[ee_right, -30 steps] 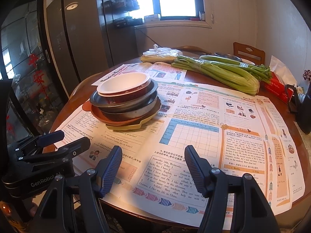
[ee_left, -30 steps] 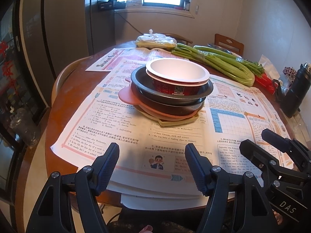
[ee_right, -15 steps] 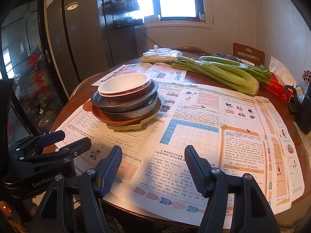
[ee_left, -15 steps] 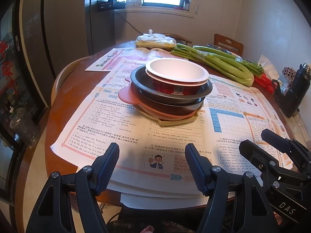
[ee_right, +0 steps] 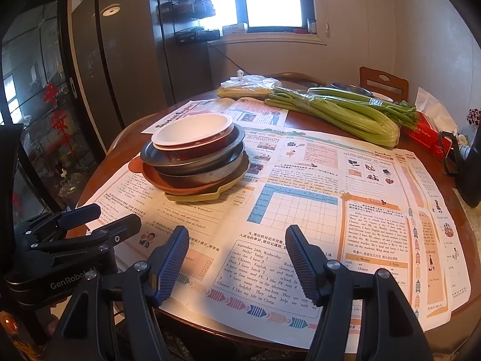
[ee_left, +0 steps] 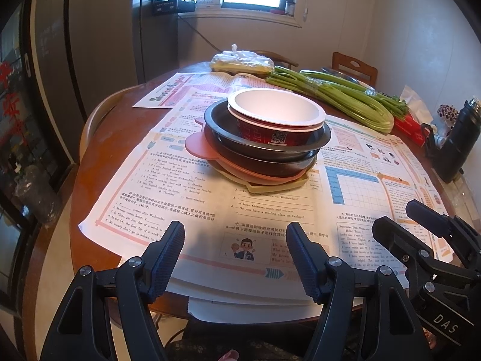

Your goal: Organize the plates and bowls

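Both tools spread, pinching nothing: left tool (ee_left: pixel 235 240), right tool (ee_right: pixel 236 245). Nested stack of red-and-white paper bowl (ee_left: pixel 276 120), dark metal bowls and pink and yellow plates sits mid-surface on printed worksheets (ee_right: pixel 300 210), well ahead of left tool, ahead-left of right.

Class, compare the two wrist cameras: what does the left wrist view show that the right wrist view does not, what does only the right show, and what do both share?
Only the left wrist view shows the QR code on the red bowl, the whole dark flask and the right gripper from the side.

Only the right wrist view shows the wire racks beside the window and the left gripper from the side.

Both show the stack of plates and bowls on the newspaper, the celery and open jaws.
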